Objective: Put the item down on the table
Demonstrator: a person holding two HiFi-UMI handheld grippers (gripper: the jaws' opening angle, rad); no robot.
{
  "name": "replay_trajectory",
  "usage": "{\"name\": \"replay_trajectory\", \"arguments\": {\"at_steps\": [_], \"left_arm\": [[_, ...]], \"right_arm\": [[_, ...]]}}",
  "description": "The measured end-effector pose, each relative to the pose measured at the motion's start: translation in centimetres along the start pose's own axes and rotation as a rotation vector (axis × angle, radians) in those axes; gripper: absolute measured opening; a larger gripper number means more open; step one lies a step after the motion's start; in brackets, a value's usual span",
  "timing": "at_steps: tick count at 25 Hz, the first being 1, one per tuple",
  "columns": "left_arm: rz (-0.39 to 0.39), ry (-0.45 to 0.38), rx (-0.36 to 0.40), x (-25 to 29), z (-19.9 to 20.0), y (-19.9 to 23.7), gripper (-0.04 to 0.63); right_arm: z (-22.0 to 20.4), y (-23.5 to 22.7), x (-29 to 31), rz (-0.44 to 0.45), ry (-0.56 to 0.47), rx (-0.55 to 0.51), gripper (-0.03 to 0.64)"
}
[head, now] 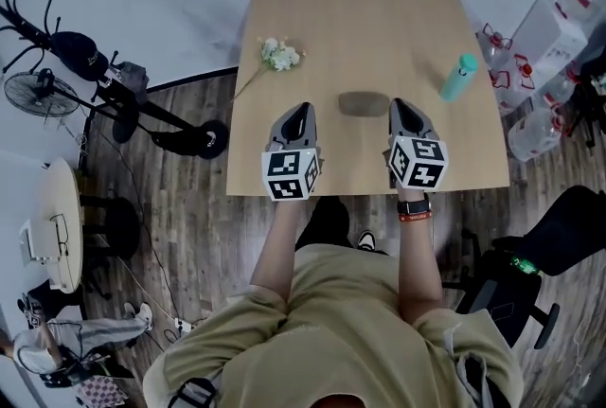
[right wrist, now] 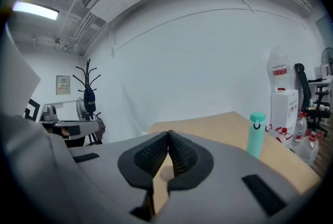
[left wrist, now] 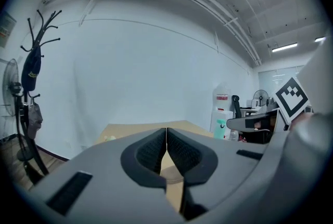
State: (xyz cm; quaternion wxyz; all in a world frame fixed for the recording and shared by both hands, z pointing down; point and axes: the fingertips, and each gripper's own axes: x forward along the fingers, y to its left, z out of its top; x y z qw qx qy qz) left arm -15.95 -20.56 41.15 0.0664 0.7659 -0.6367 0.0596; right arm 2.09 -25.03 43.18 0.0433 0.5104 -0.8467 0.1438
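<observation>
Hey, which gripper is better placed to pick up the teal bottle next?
Probably right. The right gripper lies nearer the teal bottle, which stands toward the right edge of the table; the left gripper is farther off. Both have jaws shut, holding nothing.

Both bare arms reached forward, roughly parallel: left forearm (head: 282,240), right forearm (head: 418,259). The grey two-jaw left gripper (head: 301,109) pointed ahead. Its jaws were fully closed, ribbed black pads (left wrist: 151,152) meeting at the tip, nothing between them. The grey two-jaw right gripper (head: 401,103) was level with it, well apart, angled slightly inward. Its jaws were closed too, dark pads (right wrist: 154,154) touching, empty. The black-and-white left marker cube (head: 292,174) and right marker cube (head: 418,162) faced up at the grippers' rear ends.
</observation>
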Motion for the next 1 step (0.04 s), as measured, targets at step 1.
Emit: {"name": "replay_trajectory", "arguments": {"at_steps": [1], "left_arm": [[-0.003, 0.008, -0.004, 0.49, -0.24, 0.79, 0.025]], "right_arm": [[-0.23, 0.58, 0.84, 0.008, 0.008, -0.003, 0.015]]}}
